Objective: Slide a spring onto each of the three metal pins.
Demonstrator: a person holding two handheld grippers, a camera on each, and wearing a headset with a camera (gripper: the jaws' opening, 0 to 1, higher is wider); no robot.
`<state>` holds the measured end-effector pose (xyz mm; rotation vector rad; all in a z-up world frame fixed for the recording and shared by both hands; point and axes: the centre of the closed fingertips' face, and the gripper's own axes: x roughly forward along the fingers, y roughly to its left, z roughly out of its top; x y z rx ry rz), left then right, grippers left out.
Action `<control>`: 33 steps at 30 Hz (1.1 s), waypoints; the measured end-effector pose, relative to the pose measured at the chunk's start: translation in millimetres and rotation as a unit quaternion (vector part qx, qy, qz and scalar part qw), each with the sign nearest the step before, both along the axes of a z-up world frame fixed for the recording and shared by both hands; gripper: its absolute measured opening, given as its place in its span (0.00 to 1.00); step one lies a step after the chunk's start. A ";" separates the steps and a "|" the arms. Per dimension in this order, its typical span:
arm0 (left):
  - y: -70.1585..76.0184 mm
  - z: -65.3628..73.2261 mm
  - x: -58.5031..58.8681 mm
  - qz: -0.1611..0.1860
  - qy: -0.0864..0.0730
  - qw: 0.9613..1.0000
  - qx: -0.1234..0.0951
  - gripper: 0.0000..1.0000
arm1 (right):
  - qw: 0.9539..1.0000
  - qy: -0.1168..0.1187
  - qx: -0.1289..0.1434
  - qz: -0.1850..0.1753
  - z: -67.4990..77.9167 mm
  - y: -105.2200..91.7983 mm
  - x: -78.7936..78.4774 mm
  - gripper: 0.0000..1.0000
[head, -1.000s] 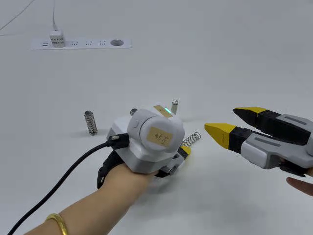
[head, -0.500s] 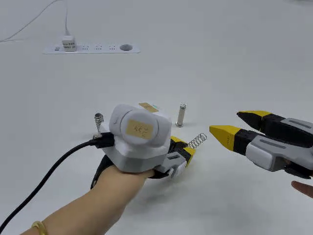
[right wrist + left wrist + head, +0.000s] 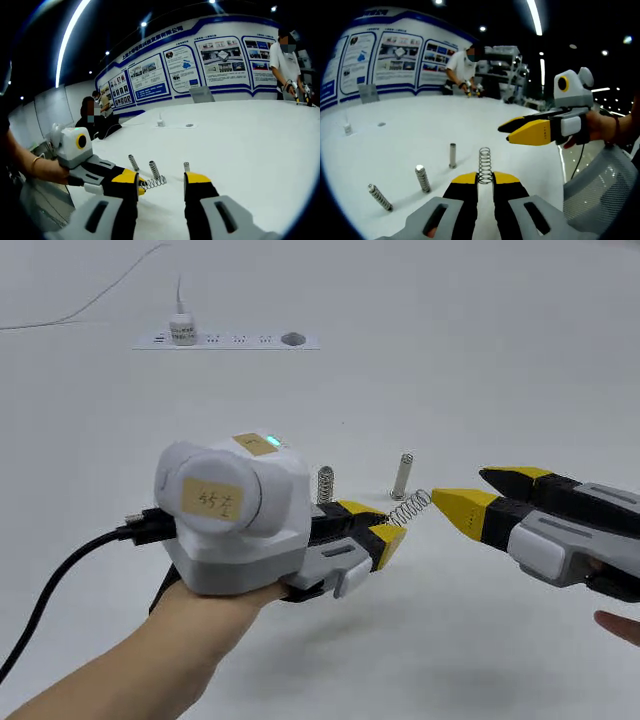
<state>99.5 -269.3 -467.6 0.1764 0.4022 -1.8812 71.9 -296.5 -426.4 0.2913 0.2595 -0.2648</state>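
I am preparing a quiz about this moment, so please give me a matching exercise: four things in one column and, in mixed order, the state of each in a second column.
Things:
1. left gripper
2. right gripper
3. pin nearest the right gripper
4. power strip

States:
a. open, holding nothing
b. bare metal, nothing on it
c. has a white plug in it
d. shut on a spring

Pairs: 1-d; 2-a; 3-b; 4-c
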 end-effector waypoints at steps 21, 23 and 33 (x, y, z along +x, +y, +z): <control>24.5 31.1 5.2 0.012 0.011 0.998 -0.061 0.10 | 0.995 -0.042 0.080 0.031 3.1 30.4 29.5 0.28; 25.1 33.2 5.1 0.012 0.013 0.998 -0.065 0.10 | 0.995 -0.044 0.083 0.032 3.2 31.9 31.1 0.27; 29.2 43.7 2.7 0.005 0.020 0.997 -0.081 0.10 | 0.985 -0.084 0.149 0.031 11.6 35.1 37.2 0.21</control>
